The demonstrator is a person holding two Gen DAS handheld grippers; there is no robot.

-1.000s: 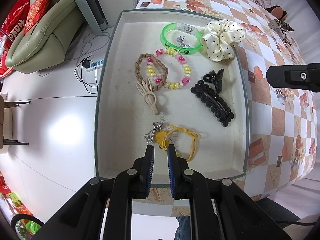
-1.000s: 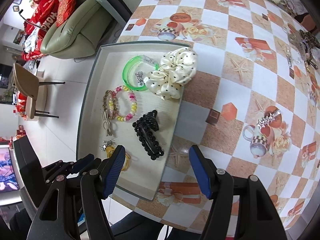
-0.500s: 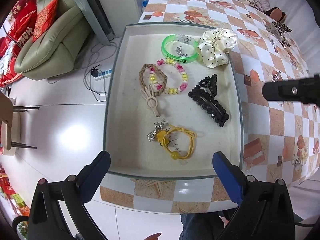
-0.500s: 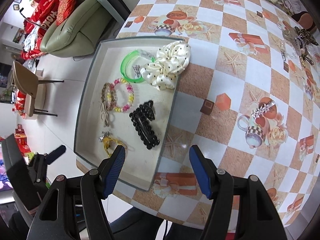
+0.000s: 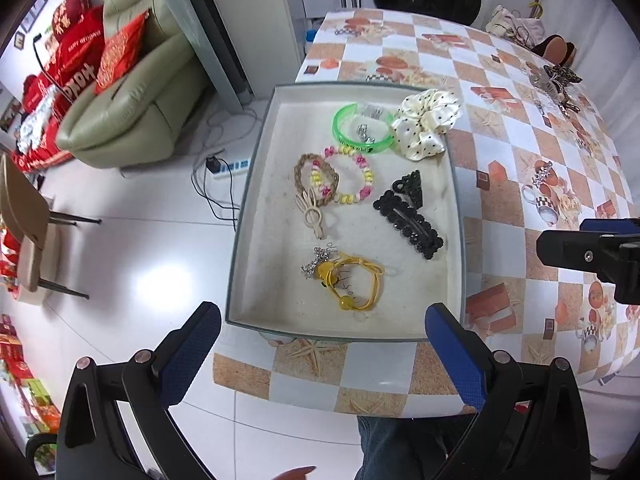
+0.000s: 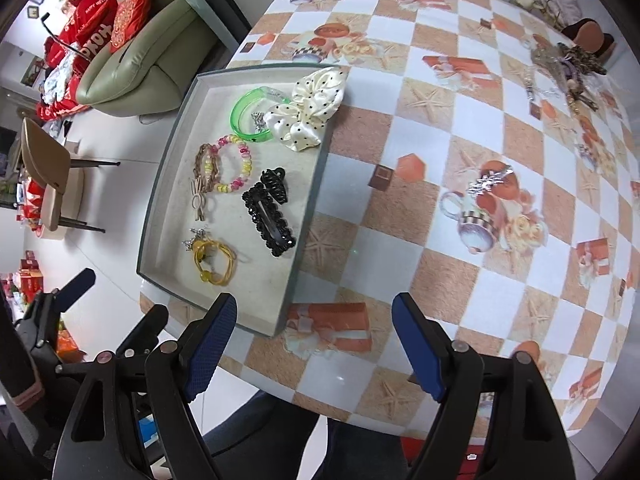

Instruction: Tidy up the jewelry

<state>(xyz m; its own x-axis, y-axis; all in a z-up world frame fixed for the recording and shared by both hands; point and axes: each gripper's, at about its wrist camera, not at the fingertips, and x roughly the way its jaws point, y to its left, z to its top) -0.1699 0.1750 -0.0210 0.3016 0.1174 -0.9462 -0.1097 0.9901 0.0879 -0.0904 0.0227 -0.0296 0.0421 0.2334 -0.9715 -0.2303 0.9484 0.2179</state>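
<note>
**Both grippers free above the tray, loose pieces waiting on the cloth**

Hovering over the near edge of the tray [image 5: 457, 216], I have my left gripper [image 5: 324, 344] spread as wide as it goes with nothing between the pads. My right gripper [image 6: 312, 340] is opening too, and it is empty as well, hanging above the checked tablecloth [image 6: 440, 128] just beside the tray's right wall.

Most of the jewelry lies inside the tray. The yellow hair tie [image 5: 354, 282] sits nearest me, tangled with a small silver charm [image 5: 316, 264]; I judge it soft and very light, best pinched across its doubled cord. The black beaded clip [image 5: 410, 224] looks stiff and bumpy, so I would take it across its narrow width. Beyond it lie a small black claw clip [image 5: 410, 188], a beige rabbit-shaped clip [image 5: 314, 214], a braided band [image 5: 316, 178] and a beaded bracelet [image 5: 352, 176] that overlap each other. The green bangle [image 5: 362, 130] looks rigid and smooth, possibly slippery. The polka-dot scrunchie [image 5: 426, 122] droops over the far right rim and would squash under any grip.

Still outside the tray are a silver hairpin [image 6: 490, 180] on the cloth to my right and a heap of pieces [image 6: 568, 68] at the far corner. The tray walls could catch a low finger.
</note>
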